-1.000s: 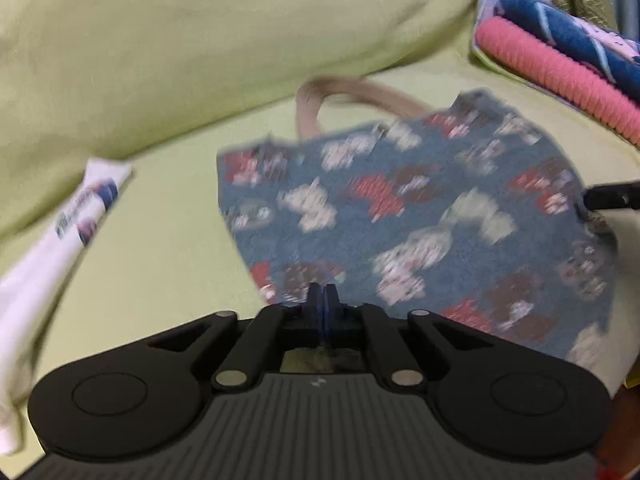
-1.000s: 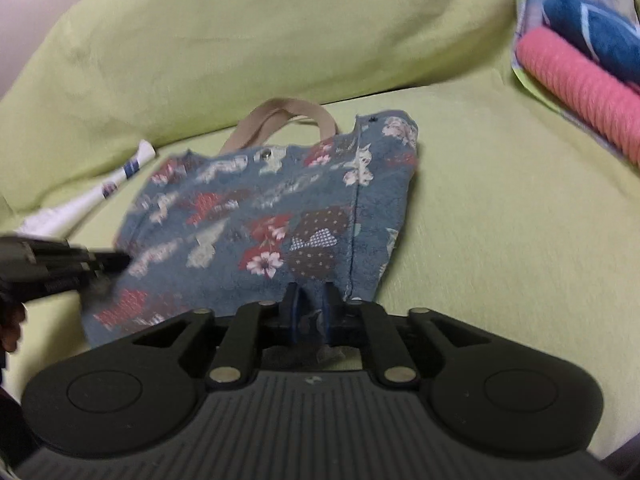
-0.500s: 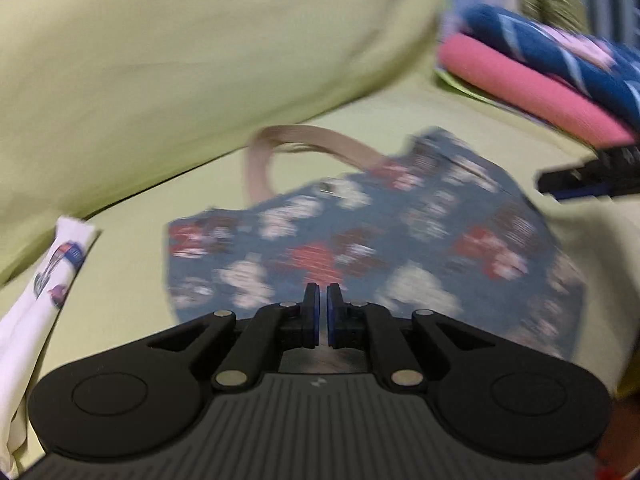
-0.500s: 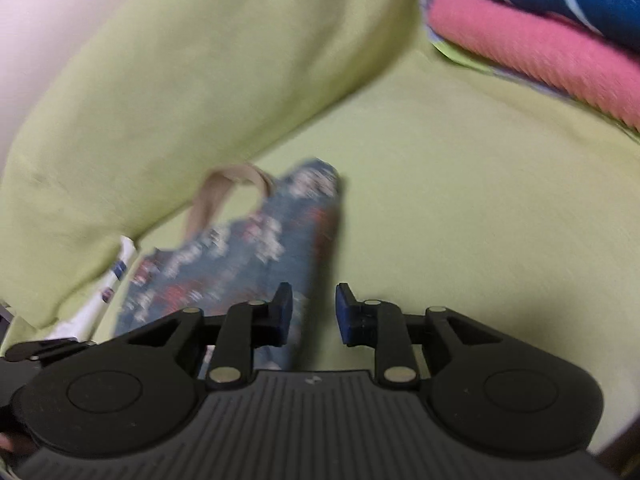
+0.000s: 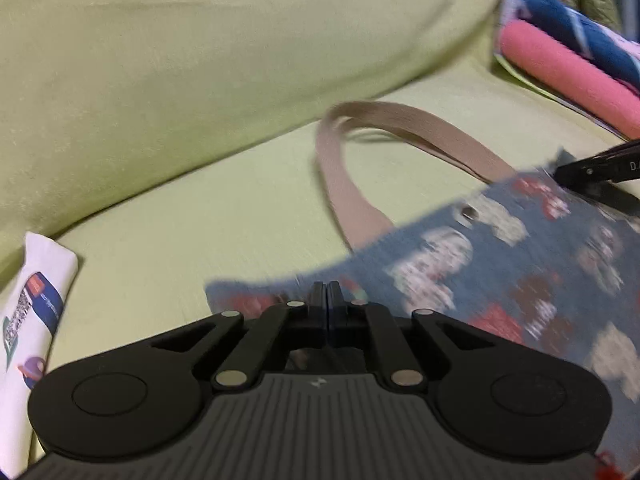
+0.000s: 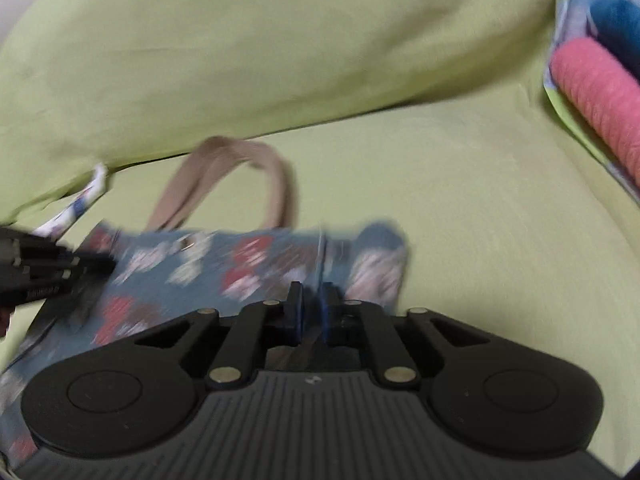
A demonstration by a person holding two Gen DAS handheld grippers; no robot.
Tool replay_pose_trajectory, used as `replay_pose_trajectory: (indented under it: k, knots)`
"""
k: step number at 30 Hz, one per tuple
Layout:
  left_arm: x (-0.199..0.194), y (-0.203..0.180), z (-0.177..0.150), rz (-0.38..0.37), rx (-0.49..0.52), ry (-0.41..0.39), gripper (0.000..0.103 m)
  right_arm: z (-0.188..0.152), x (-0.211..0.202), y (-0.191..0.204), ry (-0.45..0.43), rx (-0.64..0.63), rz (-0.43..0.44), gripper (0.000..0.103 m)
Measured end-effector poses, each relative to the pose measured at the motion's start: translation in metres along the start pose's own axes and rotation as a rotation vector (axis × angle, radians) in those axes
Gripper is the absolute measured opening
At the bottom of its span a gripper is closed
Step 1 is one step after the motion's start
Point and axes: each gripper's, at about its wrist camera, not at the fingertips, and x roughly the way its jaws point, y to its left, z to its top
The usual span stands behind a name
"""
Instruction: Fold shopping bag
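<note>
The shopping bag (image 5: 500, 272) is blue cloth with a red and white flower print and tan handles (image 5: 348, 184). It lies flat on a lime-green seat. In the left wrist view my left gripper (image 5: 328, 296) is shut, its tips over the bag's upper edge near the left corner. No cloth shows between its pads. The right gripper (image 5: 568, 170) reaches in at the far right corner. In the right wrist view the bag (image 6: 192, 264) spreads to the left. There my right gripper (image 6: 313, 304) is shut on the bag's upper edge by a seam. The left gripper (image 6: 92, 264) sits at the bag's left edge.
A big green cushion (image 5: 200, 60) rises right behind the bag. A folded white printed cloth (image 5: 36, 312) lies at the left. A pink rolled towel (image 5: 568, 80) and a blue towel (image 5: 580, 28) are stacked at the far right. Bare green seat (image 6: 480, 220) lies to the bag's right.
Both grippers moved forward from the bag's near edge to its upper edge by the handles. The right gripper opened on the way and shut again on the cloth.
</note>
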Motion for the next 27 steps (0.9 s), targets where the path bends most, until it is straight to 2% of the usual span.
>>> replay_pose_trajectory:
  k: [2,3,4,5,6,7,8,9,10,12,14,16,18,20,21,22,24,27]
  knots:
    - [-0.003,-0.001,0.001,0.027,-0.009,-0.016,0.007,0.008,0.009,-0.006,-0.022,0.022,-0.039,0.000]
    - [-0.010,-0.001,-0.002,0.048,-0.017,-0.028,0.011,0.012,0.010,-0.007,-0.035,0.033,-0.068,0.000]
    - [-0.021,0.000,-0.008,0.073,-0.027,-0.039,0.024,0.013,0.006,-0.007,-0.053,0.049,-0.115,0.000]
    - [-0.031,0.001,-0.014,0.098,-0.038,-0.051,0.033,0.011,-0.005,-0.007,-0.080,0.070,-0.126,0.000]
    - [-0.043,0.005,-0.022,0.090,-0.077,-0.060,0.044,0.007,-0.017,-0.006,-0.108,0.093,-0.124,0.019]
    - [-0.058,0.012,-0.031,0.051,-0.142,-0.066,0.047,-0.001,-0.032,-0.006,-0.132,0.120,-0.113,0.035]
    - [-0.072,0.018,-0.040,0.009,-0.218,-0.066,0.048,-0.011,-0.047,-0.005,-0.154,0.150,-0.099,0.058]
    - [-0.087,0.024,-0.051,-0.039,-0.305,-0.062,0.053,-0.025,-0.064,-0.004,-0.174,0.183,-0.074,0.060]
    - [-0.100,0.027,-0.062,-0.090,-0.381,-0.060,0.063,-0.040,-0.078,-0.004,-0.175,0.222,-0.035,0.060]
    - [-0.123,0.028,-0.087,-0.183,-0.507,-0.056,0.076,-0.073,-0.100,-0.005,-0.147,0.337,0.068,0.060]
    - [-0.130,0.024,-0.107,-0.224,-0.593,-0.017,0.077,-0.108,-0.113,-0.002,-0.107,0.442,0.153,0.060]
    - [-0.123,0.017,-0.127,-0.249,-0.679,0.043,0.075,-0.135,-0.121,0.004,-0.078,0.505,0.191,0.062]
    - [-0.124,0.009,-0.143,-0.239,-0.701,0.018,0.073,-0.154,-0.120,0.013,-0.067,0.530,0.204,0.064]
    - [-0.127,0.000,-0.147,-0.199,-0.666,-0.006,0.059,-0.158,-0.120,0.023,-0.087,0.493,0.188,0.063]
    - [-0.128,-0.001,-0.147,-0.199,-0.667,-0.007,0.039,-0.157,-0.119,0.029,-0.083,0.459,0.185,0.038]
    - [-0.126,-0.001,-0.148,-0.220,-0.688,-0.004,0.027,-0.155,-0.117,0.033,-0.075,0.440,0.170,0.031]
    - [-0.125,-0.002,-0.148,-0.244,-0.705,0.001,0.027,-0.149,-0.114,0.037,-0.068,0.409,0.147,0.017]
    - [-0.125,-0.012,-0.142,-0.246,-0.675,0.007,0.027,-0.136,-0.117,0.036,-0.082,0.361,0.144,0.010]
